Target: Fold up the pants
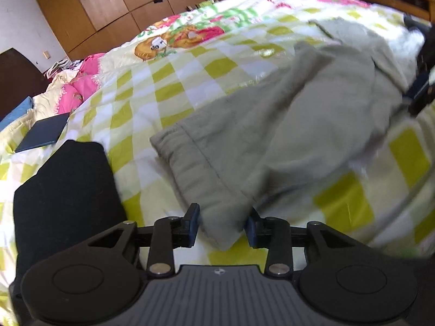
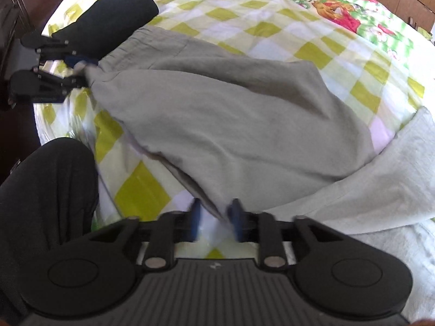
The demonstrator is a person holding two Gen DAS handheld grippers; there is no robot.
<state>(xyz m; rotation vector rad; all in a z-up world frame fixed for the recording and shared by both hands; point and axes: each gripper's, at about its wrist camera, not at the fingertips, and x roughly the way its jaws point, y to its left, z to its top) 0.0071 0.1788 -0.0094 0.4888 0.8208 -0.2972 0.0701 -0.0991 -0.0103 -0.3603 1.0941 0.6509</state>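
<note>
Grey-green pants (image 1: 285, 125) lie spread on a checked bedspread (image 1: 168, 87), waistband end toward my left gripper. My left gripper (image 1: 223, 225) holds a corner of the waistband between its blue pads. From the right wrist view the left gripper (image 2: 81, 68) is seen pinching that corner. My right gripper (image 2: 214, 222) is closed on a fold of the pants (image 2: 231, 114) near the crotch or leg; its fingers are blurred. In the left wrist view the right gripper (image 1: 421, 92) shows at the far right edge, on the cloth.
A folded black garment (image 1: 65, 190) lies left of the pants, also visible in the right wrist view (image 2: 108, 19). A dark flat book or tablet (image 1: 43, 133) lies on the bed. A pale cloth (image 2: 380, 190) lies at right. Wooden wardrobes (image 1: 108, 2) stand behind.
</note>
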